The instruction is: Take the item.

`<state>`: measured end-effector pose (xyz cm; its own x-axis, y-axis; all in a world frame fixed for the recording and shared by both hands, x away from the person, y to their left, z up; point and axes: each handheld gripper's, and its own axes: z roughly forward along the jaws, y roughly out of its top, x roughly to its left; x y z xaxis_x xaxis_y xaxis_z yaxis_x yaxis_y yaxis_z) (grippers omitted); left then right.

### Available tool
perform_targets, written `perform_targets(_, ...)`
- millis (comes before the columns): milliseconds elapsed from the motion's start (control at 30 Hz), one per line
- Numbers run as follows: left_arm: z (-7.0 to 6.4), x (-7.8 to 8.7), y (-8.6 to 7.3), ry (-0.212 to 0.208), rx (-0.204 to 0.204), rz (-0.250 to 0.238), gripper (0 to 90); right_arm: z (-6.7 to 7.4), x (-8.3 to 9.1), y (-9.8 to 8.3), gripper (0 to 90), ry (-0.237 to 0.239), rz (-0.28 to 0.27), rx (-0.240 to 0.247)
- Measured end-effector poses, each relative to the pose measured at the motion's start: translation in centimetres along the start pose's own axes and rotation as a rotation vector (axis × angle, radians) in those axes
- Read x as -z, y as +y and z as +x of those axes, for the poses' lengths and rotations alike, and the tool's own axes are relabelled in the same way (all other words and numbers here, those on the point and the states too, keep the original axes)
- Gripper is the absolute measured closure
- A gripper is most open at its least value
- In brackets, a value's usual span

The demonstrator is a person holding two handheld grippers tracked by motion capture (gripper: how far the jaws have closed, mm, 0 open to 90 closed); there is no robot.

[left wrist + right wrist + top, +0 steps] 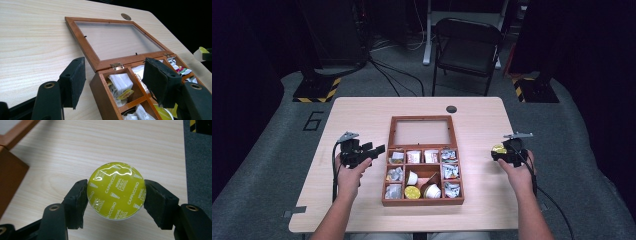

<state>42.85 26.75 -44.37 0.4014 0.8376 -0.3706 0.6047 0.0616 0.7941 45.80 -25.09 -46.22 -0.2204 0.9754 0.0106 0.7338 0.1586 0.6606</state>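
The right gripper [116, 197] clamps a yellow-lidded coffee capsule [116, 190] over bare table [357, 112], between the wooden box [423, 201] and the table's right edge. The left gripper [113, 82] hovers with its jaws apart and nothing between them, straddling the box's left wall beside its flat-lying lid [75, 26].

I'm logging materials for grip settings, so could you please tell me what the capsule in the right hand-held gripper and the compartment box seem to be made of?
The capsule has a glossy yellow-green foil or film lid, judging by its bright wrinkled glare; the body looks like plastic, though little shows. The box looks like reddish-brown varnished wood with a visible grain, small brass-coloured hinges and a clear pane, glass or acrylic, in its lid.
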Motion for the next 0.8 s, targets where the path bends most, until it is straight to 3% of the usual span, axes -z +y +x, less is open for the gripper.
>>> perform_targets(100, 0.0, -0.1, 0.0, 0.000, -0.006, 0.006, 34.5, -1.0, -0.7, -0.6, 37.3, -0.007, 0.021, -0.036)
perform_targets(200, 0.1, -0.1, 0.0, 0.001, -0.008, 0.004, 34.5, -1.3, -1.0, -0.7, 37.3, -0.008, 0.026, -0.036)
perform_targets(267, 0.1, -0.1, 0.0, 0.001, -0.007, 0.004, 34.5, -1.3, -1.2, -0.9, 37.3, -0.016, 0.044, -0.067)
perform_targets(300, 0.0, -0.1, -0.1, 0.000, 0.003, 0.004, 34.5, -1.5, -1.4, -1.0, 37.3, -0.015, 0.045, -0.050)
perform_targets(800, 0.1, -0.1, -0.1, 0.000, 0.002, 0.007, 34.5, -1.4, -2.0, -1.4, 35.7, -0.029, 0.054, -0.061)
